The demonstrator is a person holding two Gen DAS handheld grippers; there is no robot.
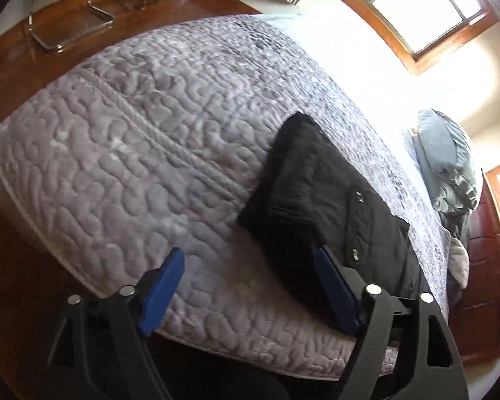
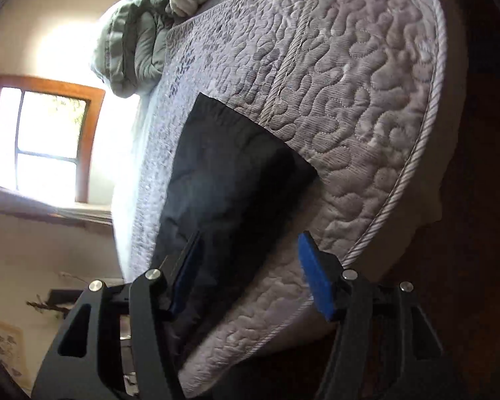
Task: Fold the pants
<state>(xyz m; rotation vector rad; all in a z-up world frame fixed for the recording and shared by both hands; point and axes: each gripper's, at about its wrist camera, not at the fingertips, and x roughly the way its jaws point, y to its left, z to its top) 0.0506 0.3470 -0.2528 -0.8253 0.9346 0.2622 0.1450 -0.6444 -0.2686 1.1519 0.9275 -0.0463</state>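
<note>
Black pants (image 1: 320,196) lie folded into a compact stack on the grey quilted mattress (image 1: 143,140), near its front edge. A metal button shows on the top layer. My left gripper (image 1: 250,266) is open and empty, hovering just above the mattress; its right blue pad sits over the near edge of the pants. In the right wrist view the pants (image 2: 230,180) show as a dark slab on the mattress (image 2: 350,100). My right gripper (image 2: 250,260) is open and empty, with its jaws on either side of the pants' near end.
A pile of grey-green bedding (image 1: 450,166) lies at the far end of the bed; it also shows in the right wrist view (image 2: 133,43). A chrome chair (image 1: 70,10) stands on the wooden floor beyond the bed. Bright windows (image 2: 43,140) line the wall.
</note>
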